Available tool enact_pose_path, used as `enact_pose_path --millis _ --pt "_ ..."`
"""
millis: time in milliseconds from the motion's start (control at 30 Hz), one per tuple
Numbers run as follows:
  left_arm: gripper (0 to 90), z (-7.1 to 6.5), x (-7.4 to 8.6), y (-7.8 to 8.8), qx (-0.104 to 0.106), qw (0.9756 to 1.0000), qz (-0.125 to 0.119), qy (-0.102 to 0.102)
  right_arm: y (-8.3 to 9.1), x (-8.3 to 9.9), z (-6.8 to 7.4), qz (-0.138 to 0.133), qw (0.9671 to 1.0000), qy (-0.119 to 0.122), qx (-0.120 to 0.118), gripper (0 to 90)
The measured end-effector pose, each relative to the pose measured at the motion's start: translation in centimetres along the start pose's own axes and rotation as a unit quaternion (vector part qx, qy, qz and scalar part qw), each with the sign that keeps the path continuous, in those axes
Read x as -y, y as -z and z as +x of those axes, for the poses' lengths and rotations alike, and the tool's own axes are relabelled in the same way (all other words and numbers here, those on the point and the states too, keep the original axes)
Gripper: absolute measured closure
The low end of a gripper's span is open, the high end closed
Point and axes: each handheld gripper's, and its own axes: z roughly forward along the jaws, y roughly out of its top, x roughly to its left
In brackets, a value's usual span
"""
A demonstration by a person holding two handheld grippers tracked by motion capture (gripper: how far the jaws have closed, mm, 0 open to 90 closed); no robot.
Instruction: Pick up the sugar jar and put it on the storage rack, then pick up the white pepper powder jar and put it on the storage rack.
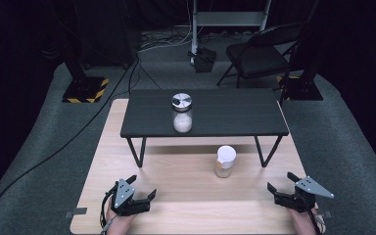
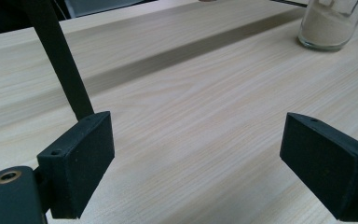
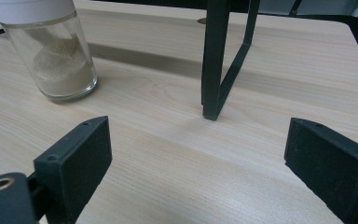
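A glass jar with a white lid holding pale powder stands on the light wooden table, in front of a small black shelf table. On that black shelf stands a second glass jar with a silver lid and white contents. My left gripper rests low at the table's near left, jaws wide apart and empty. My right gripper rests at the near right, also open with nothing between its jaws. The white-lid jar appears at upper left in the right gripper view, and the same jar at upper right in the left gripper view.
The black shelf's thin metal legs stand on the wood between the jars and my grippers; one leg rises close to the left jaw. A black folding chair and stand bases sit on the grey floor behind.
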Motion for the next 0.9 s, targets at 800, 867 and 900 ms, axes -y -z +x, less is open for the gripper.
enact_pose_path --millis 800,867,900 --pt "9.8 -0.14 -0.1 -0.07 0.0 1.0 0.003 -0.002 0.02 0.03 0.02 -0.001 1.0 0.0 -0.001 6.6" --pt "9.8 -0.14 -0.12 -0.07 0.0 1.0 0.003 -0.003 0.02 0.03 0.01 -0.001 1.0 0.0 -0.001 6.6" --pt "9.8 -0.15 -0.12 -0.08 0.0 1.0 0.003 -0.002 0.01 0.03 0.02 -0.001 1.0 0.0 -0.001 6.6"
